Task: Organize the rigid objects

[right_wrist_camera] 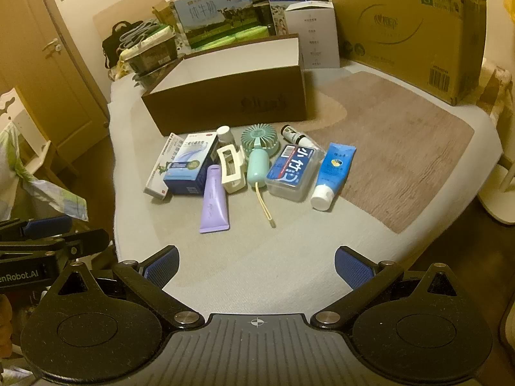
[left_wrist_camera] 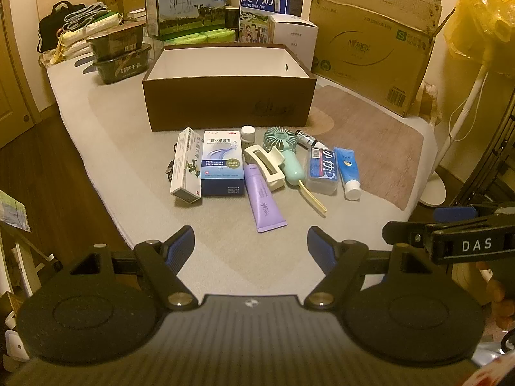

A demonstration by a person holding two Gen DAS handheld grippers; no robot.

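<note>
An open brown box (left_wrist_camera: 225,103) (right_wrist_camera: 231,103) with a white inside stands on the grey surface. In front of it lie a white carton (left_wrist_camera: 185,167), a blue medicine box (left_wrist_camera: 222,167) (right_wrist_camera: 190,164), a purple tube (left_wrist_camera: 262,201) (right_wrist_camera: 214,199), a cream hair claw (left_wrist_camera: 265,165) (right_wrist_camera: 230,169), a mint hand fan (left_wrist_camera: 285,151) (right_wrist_camera: 257,154), a clear floss box (left_wrist_camera: 322,170) (right_wrist_camera: 293,170), a blue tube (left_wrist_camera: 347,173) (right_wrist_camera: 331,173) and small bottles (left_wrist_camera: 248,133). My left gripper (left_wrist_camera: 251,247) and right gripper (right_wrist_camera: 256,265) hover open and empty near the front edge.
Milk cartons (left_wrist_camera: 186,6), a large cardboard box (left_wrist_camera: 373,35), a white box (left_wrist_camera: 291,37) and stacked packages (left_wrist_camera: 119,54) crowd the back. A brown mat (left_wrist_camera: 370,148) lies at right. A white fan stand (left_wrist_camera: 463,109) stands off the right edge.
</note>
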